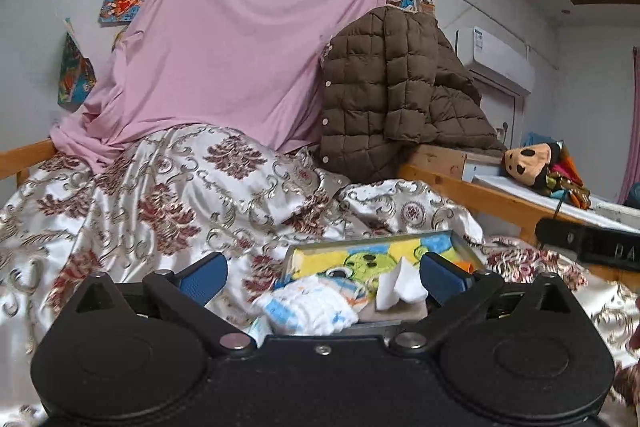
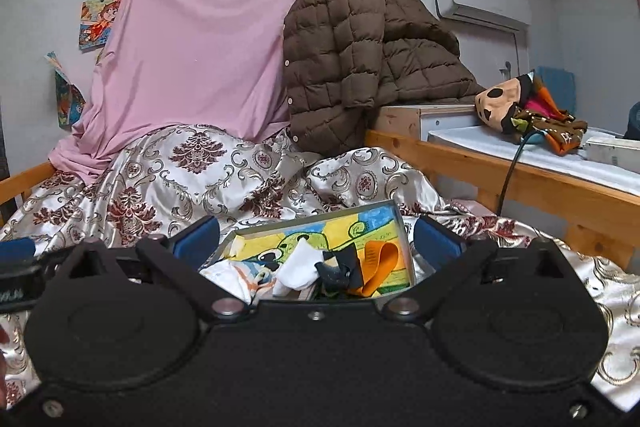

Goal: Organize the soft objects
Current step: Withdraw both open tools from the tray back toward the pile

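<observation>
Claw point(image 1: 320, 277) hides box point(image 1: 460, 241) front (partly).

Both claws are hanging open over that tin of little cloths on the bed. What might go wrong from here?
1. The tin sits tilted on the rumpled bedspread, so pressing down with a claw may tip it or make it slide.
2. The white cloth, dark cloth and orange strip overlap, so the right claw may lift several together.
3. The left claw faces the same tin, so the two claws may bump.
</observation>
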